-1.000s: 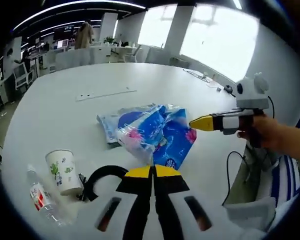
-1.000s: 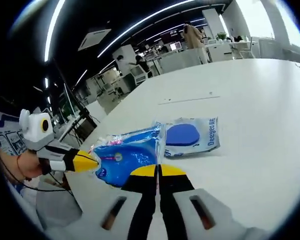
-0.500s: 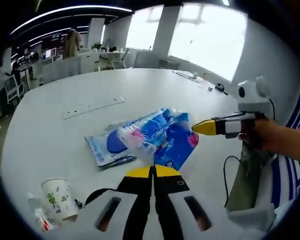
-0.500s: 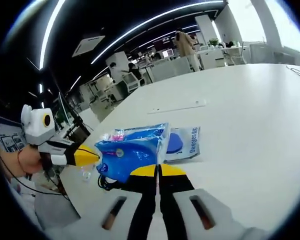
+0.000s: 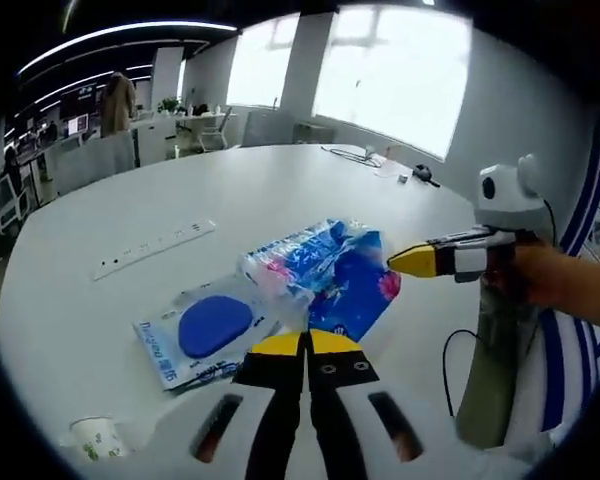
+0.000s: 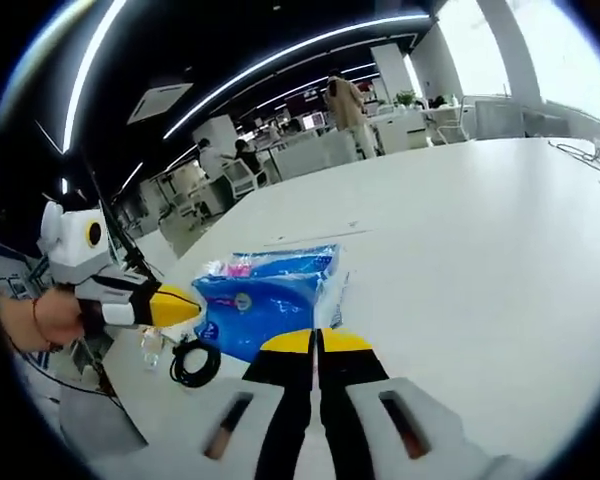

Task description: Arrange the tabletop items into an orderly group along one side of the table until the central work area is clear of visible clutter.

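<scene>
White counter (image 5: 100,210), one blue tissue pack (image 5: 325,270) pinched by both tools, left tool (image 5: 306,345) and right tool (image 6: 317,343) jaws pressed together, one flat blue-printed pouch (image 5: 205,330), one paper cup (image 5: 95,438), one black cable coil (image 6: 193,362)

Open-plan office

A large round white table (image 5: 280,190) stands before rows of desks with monitors (image 6: 310,150), long ceiling light strips (image 6: 280,55), tall bright windows (image 5: 380,80) and a standing person (image 6: 345,100).

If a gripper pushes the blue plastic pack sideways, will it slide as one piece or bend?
The blue plastic pack looks soft and crinkled, so it probably buckles before sliding. Its glossy film suggests it slips easily on the smooth white table. It seems light for its bulk.
</scene>
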The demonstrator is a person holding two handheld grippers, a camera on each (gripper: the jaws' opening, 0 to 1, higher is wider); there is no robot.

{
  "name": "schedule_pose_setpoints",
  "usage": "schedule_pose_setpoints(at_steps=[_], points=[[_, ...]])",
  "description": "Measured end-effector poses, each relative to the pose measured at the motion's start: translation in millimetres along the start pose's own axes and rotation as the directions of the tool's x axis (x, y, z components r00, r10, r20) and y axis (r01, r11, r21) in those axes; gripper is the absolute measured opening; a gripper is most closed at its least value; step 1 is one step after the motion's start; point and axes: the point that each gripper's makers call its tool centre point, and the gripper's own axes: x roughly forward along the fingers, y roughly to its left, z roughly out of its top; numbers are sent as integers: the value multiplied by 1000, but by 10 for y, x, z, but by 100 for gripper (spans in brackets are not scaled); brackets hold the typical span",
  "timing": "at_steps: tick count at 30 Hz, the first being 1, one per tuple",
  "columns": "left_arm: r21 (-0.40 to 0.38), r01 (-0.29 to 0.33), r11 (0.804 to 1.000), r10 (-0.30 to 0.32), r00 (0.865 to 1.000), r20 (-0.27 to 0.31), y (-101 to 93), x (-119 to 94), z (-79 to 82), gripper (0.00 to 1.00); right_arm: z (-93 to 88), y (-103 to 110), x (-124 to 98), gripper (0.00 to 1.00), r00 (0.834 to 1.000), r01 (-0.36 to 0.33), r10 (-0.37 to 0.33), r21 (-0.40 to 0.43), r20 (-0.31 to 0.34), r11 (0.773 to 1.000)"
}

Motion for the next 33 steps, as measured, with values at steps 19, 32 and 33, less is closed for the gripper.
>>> schedule_pose_setpoints(at_steps=[19, 32, 33], points=[[-12, 35, 999, -35, 999, -4, -300, 685, 96, 0, 59, -642, -127, 0, 995, 99, -99, 16, 20, 995], [-84, -32, 996, 31, 999, -18, -247, 1069, -22, 0, -68, -980, 25, 0, 993, 116, -116, 33, -6, 993], [-100, -40, 994, 39, 999, -16, -230, 1102, -25, 0, -74, -1009, 50, 0, 993, 115, -115, 32, -10, 993]])
